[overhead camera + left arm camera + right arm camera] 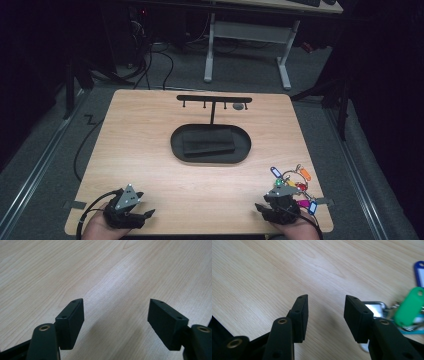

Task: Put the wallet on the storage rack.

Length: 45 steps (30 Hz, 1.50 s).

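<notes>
Right gripper [281, 199] we see at near right corner of worktop [150, 145], jaws partly apart, nothing between them; key bunch [295, 186] with coloured tags lies just beyond and beside it, likely next pick. Green tag [408, 307] sits close past right jaw, untouched. Left gripper [131, 210] rests far left of key bunch, jaws wide, empty, we judge parked. Hook stand [214, 100] over black tray [210, 144] waits well behind key bunch, centre of worktop: probable hanging place.
</notes>
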Available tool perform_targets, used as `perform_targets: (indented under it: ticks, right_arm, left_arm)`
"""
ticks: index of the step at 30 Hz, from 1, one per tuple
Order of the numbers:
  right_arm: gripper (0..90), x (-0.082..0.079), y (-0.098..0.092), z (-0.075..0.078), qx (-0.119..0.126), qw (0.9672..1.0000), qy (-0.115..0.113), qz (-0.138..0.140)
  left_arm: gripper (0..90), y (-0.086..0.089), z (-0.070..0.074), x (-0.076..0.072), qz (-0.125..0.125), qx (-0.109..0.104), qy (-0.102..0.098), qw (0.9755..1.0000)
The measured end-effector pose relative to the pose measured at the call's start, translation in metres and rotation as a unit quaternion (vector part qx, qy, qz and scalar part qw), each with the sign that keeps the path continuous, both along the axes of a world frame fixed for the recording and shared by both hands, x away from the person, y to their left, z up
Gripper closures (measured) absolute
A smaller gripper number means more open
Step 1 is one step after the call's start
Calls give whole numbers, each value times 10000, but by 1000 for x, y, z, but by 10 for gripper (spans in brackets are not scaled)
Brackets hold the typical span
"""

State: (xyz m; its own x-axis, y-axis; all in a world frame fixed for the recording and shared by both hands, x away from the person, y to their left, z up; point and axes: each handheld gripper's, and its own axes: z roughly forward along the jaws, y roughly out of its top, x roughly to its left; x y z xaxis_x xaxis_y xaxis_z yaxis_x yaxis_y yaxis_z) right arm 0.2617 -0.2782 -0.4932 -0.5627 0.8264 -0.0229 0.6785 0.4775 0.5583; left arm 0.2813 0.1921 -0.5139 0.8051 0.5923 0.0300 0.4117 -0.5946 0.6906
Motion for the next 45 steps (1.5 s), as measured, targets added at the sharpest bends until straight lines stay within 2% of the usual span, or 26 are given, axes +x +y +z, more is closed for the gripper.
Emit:
perform_targets:
  ticks: [3,4,5,6,7,9,10,11,14,15,18,22,24,25,27,32,33,34,35,38,39,42,45]
  right_arm:
    - [588,8,-10,10,-250,9995,171,46]
    - [588,8,-10,10,-250,9995,171,46]
    - [622,14,-17,15,-383,9985,380,85]
    - [622,14,-17,15,-383,9985,380,85]
    - [659,20,-27,21,-388,9974,605,61]
    - [674,22,-30,22,-449,9968,655,26]
    - [712,28,-37,26,-690,9950,723,55]
    - [712,28,-37,26,-690,9950,723,55]
    - [760,35,-45,28,-1082,9907,821,79]
    - [789,40,-49,26,-1358,9865,914,98]
    - [819,47,-51,24,-1626,9818,970,112]
    - [840,57,-52,23,-1803,9780,1048,83]
    - [841,62,-52,20,-1960,9743,1108,93]
    - [841,62,-52,20,-1960,9743,1108,93]
    - [839,67,-53,17,-2089,9705,1200,124]
    - [836,72,-52,14,-2079,9690,1323,167]
    - [826,73,-51,13,-2163,9665,1369,204]
    - [826,73,-51,13,-2163,9665,1369,204]
    - [816,75,-50,12,-2271,9637,1377,278]
    - [811,77,-49,11,-2290,9625,1423,309]
    - [811,79,-48,9,-2303,9608,1499,375]
    - [812,81,-47,8,-2338,9591,1540,415]
    - [814,84,-47,8,-2305,9588,1591,475]
  left_arm:
    - [298,-1,0,0,-17,37,-10,10000]
    - [299,-1,0,0,-17,37,-10,10000]
    - [299,-1,-1,-1,-24,66,-9,10000]
    - [299,-1,-1,-1,-24,66,-9,10000]
    - [299,-2,-2,0,-35,94,-4,9999]
    - [299,-2,-2,0,-42,114,1,9999]
    - [299,-2,-3,0,-46,153,-10,9999]
    - [299,-2,-3,0,-46,153,-10,9999]
    - [299,-3,-4,-1,-60,192,-21,9998]
    - [299,-3,-4,-1,-65,199,-24,9998]
    - [302,-4,-4,-1,-66,259,-43,9996]
    - [302,-6,-5,-3,-95,347,-83,9993]
    - [301,-6,-5,-3,-99,357,-88,9993]
    - [301,-6,-5,-3,-99,357,-88,9993]
    - [302,-5,-5,-3,-84,354,-84,9993]
    - [302,-6,-6,-4,-102,383,-89,9992]
    - [302,-6,-6,-4,-111,393,-77,9991]
    - [301,-6,-6,-4,-111,393,-77,9991]
    - [301,-6,-6,-4,-115,406,-77,9991]
    - [302,-6,-6,-5,-116,395,-60,9991]
    - [302,-6,-5,-5,-119,367,-54,9992]
    - [302,-7,-5,-6,-126,371,-76,9992]
    - [301,-7,-6,-6,-153,421,-61,9990]
